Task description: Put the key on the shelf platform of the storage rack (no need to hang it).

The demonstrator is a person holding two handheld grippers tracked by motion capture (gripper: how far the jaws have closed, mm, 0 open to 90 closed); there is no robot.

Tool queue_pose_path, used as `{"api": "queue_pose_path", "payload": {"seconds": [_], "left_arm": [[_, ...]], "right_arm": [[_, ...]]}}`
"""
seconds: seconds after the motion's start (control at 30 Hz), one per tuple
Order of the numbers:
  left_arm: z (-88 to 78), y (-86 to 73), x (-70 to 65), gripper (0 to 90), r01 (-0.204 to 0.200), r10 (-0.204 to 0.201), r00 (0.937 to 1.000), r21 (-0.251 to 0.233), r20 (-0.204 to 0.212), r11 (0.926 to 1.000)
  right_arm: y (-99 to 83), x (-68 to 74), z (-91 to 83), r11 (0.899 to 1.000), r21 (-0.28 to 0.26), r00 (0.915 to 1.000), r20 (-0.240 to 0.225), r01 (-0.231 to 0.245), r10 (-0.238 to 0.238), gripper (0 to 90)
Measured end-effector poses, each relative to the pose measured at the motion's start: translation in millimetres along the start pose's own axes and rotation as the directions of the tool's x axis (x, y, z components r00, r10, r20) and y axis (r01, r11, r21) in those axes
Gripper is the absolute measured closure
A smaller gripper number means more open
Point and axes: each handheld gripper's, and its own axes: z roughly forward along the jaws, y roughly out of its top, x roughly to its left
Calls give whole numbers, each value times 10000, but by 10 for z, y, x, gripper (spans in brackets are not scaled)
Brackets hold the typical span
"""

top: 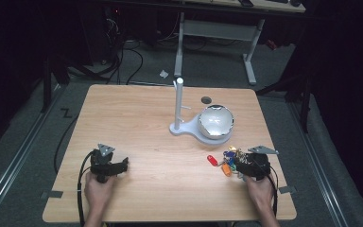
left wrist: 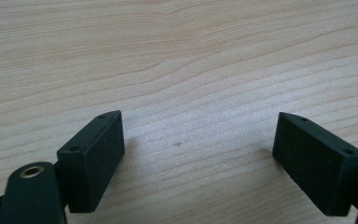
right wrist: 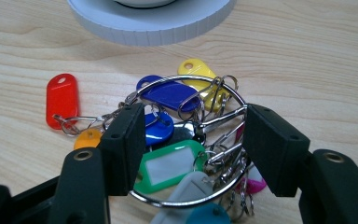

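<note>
A bunch of coloured key tags on a large metal ring [right wrist: 191, 80] lies on the wooden table, at the right front in the high view [top: 227, 160]. A red tag [right wrist: 61, 99] sticks out to one side. My right gripper [right wrist: 191, 135] straddles the ring, one jaw on each side of it, and the bunch rests flat on the wood; the gripper looks open. In the high view this gripper [top: 236, 165] sits just right of the bunch. My left gripper [top: 123, 164] rests at the left front, open [left wrist: 198, 140] over bare wood.
A white stand with an upright post [top: 178, 106] and a flat base [right wrist: 154, 23] is at the table's middle back; a shiny round bowl [top: 215, 122] sits on the base. A dark round hole [top: 206, 100] lies behind it. Desk legs and cables stand beyond the table.
</note>
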Motion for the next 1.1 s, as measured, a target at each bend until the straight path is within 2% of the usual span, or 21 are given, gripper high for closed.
{"api": "queue_pose_path", "payload": {"seconds": [0.1, 0.3, 0.43, 0.7, 0.73, 0.77, 0.8, 0.9, 0.93, 1.1], "left_arm": [[0, 0, 0, 169, -4, 4, 10000, 1, -1, 10000], [0, 0, 0, 168, -6, 6, 10000, 1, -3, 10000], [0, 0, 0, 169, -7, 7, 10000, 3, -2, 10000], [0, 0, 0, 169, -3, 3, 10000, 2, -2, 10000], [0, 0, 0, 169, -3, 3, 10000, 2, -2, 10000], [0, 0, 0, 169, -5, 5, 10000, 4, -3, 10000], [0, 0, 0, 169, -6, 6, 10000, 3, -1, 10000], [0, 0, 0, 169, -5, 5, 10000, 2, -3, 10000], [0, 0, 0, 169, -3, 3, 10000, -2, -4, 10000], [0, 0, 0, 169, -4, 4, 10000, 2, 1, 10000]], "right_arm": [[6, 10, 57, 10000, 71, 9999, -91, -67, 68, 397], [10, 53, 175, 9993, 349, 9998, -158, 117, -112, 390], [8, 45, 205, 9998, 210, 9995, -300, 43, -36, 404], [14, -10, 216, 9999, 38, 9970, -772, -105, 108, 621], [14, -10, 213, 10000, -20, 9971, -761, -20, 19, 679], [14, -10, 213, 10000, -20, 9971, -761, -20, 19, 679], [12, 7, 199, 9998, -60, 9979, -625, 185, -188, 768], [14, 16, 198, 9995, -97, 9980, -551, 309, -314, 800], [13, 25, 200, 9986, 21, 9977, -429, 520, -518, 892], [6, 38, 197, 9971, -25, 9961, -437, 762, -762, 900]]}}
